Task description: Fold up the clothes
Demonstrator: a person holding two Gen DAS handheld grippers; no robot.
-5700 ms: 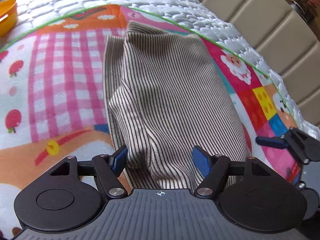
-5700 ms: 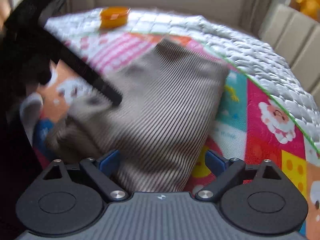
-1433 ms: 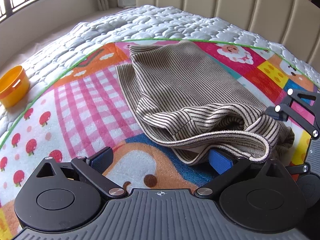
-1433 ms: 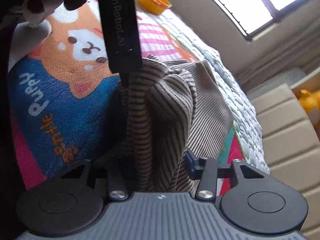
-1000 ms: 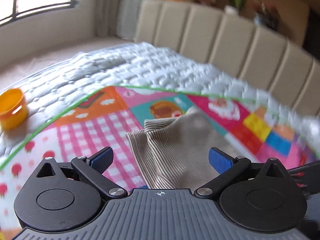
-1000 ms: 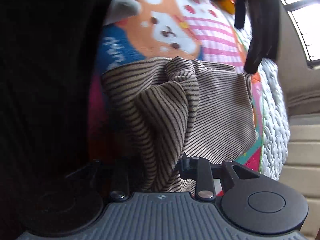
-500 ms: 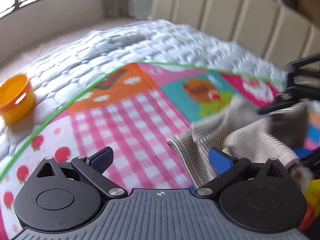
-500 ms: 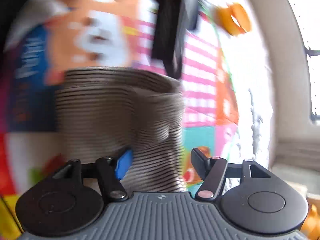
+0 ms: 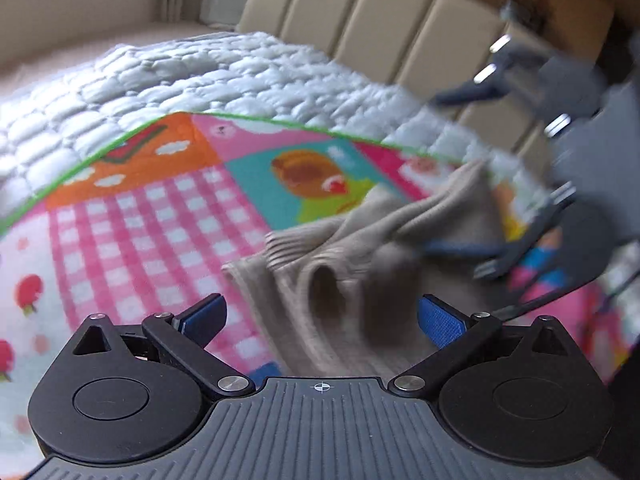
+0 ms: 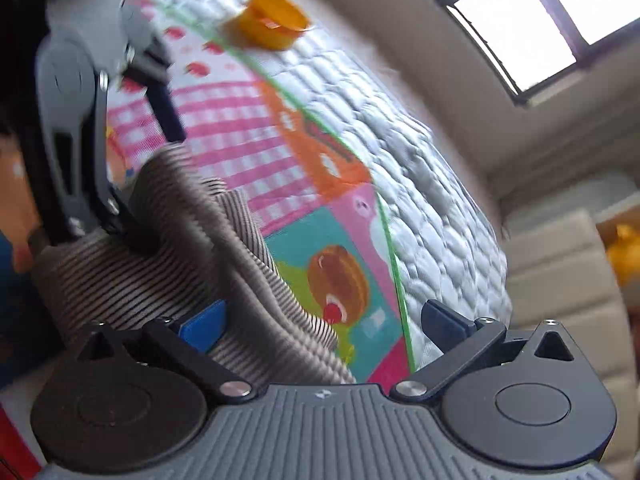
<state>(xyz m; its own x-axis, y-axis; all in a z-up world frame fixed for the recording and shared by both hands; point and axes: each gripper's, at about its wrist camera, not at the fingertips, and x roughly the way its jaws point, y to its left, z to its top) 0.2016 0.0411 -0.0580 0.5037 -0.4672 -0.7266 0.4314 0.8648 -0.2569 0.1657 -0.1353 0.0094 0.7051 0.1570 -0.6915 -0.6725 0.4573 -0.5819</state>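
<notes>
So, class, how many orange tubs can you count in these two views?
1. The orange tub sits on the white quilt, just past the green edge of the play mat, in the right wrist view. The left wrist view shows none; others may lie outside the frames.

Bare play mat [image 9: 132,216] lies left of the bunched striped garment [image 9: 344,280]; an orange cup [image 10: 268,20] stands far off on the quilt [image 10: 420,184].

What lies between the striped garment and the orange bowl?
In the right wrist view, only the colourful play mat lies between the striped garment and the orange bowl; the left gripper hangs alongside.
</notes>
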